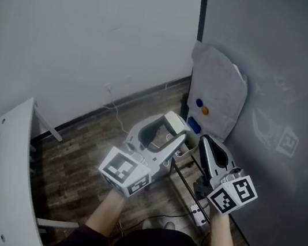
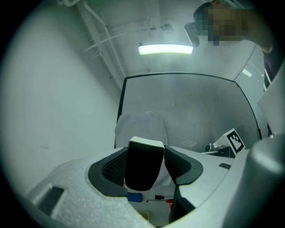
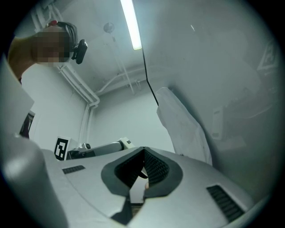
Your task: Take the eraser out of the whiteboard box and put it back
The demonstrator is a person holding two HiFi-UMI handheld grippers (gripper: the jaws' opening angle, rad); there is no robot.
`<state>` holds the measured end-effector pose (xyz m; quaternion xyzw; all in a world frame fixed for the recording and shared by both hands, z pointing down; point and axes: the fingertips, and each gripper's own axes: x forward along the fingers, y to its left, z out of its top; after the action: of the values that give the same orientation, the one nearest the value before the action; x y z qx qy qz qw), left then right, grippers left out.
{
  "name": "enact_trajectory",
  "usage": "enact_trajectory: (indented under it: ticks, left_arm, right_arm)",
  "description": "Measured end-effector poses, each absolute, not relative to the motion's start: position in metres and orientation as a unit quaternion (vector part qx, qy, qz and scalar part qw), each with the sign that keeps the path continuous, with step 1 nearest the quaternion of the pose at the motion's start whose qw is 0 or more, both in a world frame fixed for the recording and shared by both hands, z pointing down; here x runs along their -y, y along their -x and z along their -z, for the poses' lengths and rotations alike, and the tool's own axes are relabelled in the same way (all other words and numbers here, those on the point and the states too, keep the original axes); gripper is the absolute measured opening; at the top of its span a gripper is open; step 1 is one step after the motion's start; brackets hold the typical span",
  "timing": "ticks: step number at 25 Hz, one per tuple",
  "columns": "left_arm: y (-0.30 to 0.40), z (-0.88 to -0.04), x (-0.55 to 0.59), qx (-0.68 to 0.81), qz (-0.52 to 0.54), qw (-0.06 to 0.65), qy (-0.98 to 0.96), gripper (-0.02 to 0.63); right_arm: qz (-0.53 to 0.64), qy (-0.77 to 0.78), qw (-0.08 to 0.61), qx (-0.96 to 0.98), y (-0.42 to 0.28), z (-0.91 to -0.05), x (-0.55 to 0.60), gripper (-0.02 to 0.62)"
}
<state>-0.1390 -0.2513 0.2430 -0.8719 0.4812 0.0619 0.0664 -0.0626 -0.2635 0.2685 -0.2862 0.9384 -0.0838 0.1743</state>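
Left gripper (image 2: pixel 145 156) pinches the eraser (image 2: pixel 142 165) - box (image 2: pixel 154 205) just beyond; right gripper (image 3: pixel 142 168) - jaws pressed together, empty.

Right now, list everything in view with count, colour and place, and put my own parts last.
eraser: one, white back with black felt, between the left gripper's jaws
whiteboard: one, grey, at the right
sheet: one, white, against the whiteboard's lower left part
round dots: two, one blue and one orange, low on the sheet
table: one, white, at the far left
floor: dark wood planks, below the grippers
power strip: one, white, on the floor under the right gripper
left gripper: one, light grey, shut on the eraser
right gripper: one, light grey, jaws together, nothing held
forearms: two, in dark sleeves, at the bottom edge
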Motion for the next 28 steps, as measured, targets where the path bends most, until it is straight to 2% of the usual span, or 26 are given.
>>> enact_trajectory:
  ticks: [28]
  left_arm:
    - [0.155, -0.304, 0.269, -0.471, -0.026, 0.003, 0.882, 0.247]
  right_arm:
    - [0.127, 0.315, 0.155, -0.928, 0.073, -0.311, 0.270, 0.003]
